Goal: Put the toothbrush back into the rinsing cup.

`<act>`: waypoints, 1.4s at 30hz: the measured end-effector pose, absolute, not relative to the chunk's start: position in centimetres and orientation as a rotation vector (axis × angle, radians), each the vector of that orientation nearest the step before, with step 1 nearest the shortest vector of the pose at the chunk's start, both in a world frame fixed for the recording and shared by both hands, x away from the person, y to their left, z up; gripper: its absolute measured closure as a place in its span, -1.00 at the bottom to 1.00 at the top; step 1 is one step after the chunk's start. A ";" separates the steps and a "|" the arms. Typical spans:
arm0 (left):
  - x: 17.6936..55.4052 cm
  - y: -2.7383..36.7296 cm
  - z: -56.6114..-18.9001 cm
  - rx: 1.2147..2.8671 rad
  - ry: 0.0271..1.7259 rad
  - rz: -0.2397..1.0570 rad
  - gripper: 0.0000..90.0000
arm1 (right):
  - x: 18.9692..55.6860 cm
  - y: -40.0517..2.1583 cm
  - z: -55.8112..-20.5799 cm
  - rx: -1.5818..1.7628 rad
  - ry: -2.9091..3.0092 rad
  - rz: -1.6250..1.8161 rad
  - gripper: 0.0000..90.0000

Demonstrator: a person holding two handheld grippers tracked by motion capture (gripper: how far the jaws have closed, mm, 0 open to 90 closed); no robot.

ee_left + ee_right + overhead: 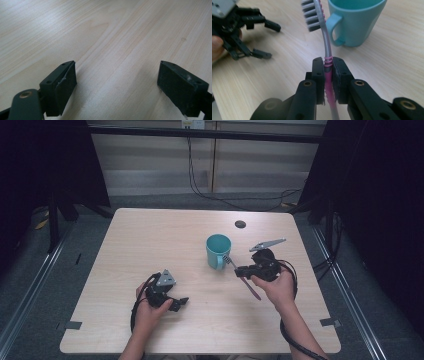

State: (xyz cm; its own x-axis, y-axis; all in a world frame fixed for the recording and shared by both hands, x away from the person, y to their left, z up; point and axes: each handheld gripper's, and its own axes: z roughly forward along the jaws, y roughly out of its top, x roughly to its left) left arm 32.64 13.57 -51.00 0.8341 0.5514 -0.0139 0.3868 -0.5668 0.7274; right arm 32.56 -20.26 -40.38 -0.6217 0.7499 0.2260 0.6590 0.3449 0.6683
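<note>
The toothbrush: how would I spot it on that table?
Find the teal mug on the wooden table. Just right of it, the right gripper clamps the toothbrush: a thin pink and grey stick with bristles.

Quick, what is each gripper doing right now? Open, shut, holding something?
Left gripper: open, nothing between its fingers, low over the table.
Right gripper: shut on the toothbrush, bristle end near the teal mug.

Open bench (150,240) left and far; teal mug (218,251) blocking just beyond toothbrush (325,47); small dark disc (240,224) behind.
</note>
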 end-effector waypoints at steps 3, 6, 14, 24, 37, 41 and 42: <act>32.6 13.6 -51.0 2.242 0.682 0.276 -0.66 | 32.6 -20.7 -39.9 1.318 2.431 1.214 0.81; 32.6 13.6 -51.0 2.242 0.681 0.276 -0.66 | 32.6 -21.0 -39.5 1.323 2.398 1.263 0.81; 32.7 13.6 -51.0 2.241 0.680 0.276 -0.66 | 32.7 -21.3 -38.4 1.292 2.304 1.365 0.81; 32.6 13.6 -51.0 2.241 0.682 0.275 -0.66 | 33.0 -20.5 -37.3 1.229 2.225 1.434 0.81; 32.6 13.6 -51.0 2.242 0.681 0.276 -0.66 | 34.1 -20.2 -36.3 1.228 2.162 1.540 0.81; 32.6 13.6 -51.0 2.241 0.682 0.275 -0.66 | 34.3 -20.3 -36.0 1.226 2.121 1.570 0.81; 32.6 13.6 -51.0 2.241 0.682 0.276 -0.66 | 34.4 -20.3 -35.9 1.224 2.110 1.571 0.81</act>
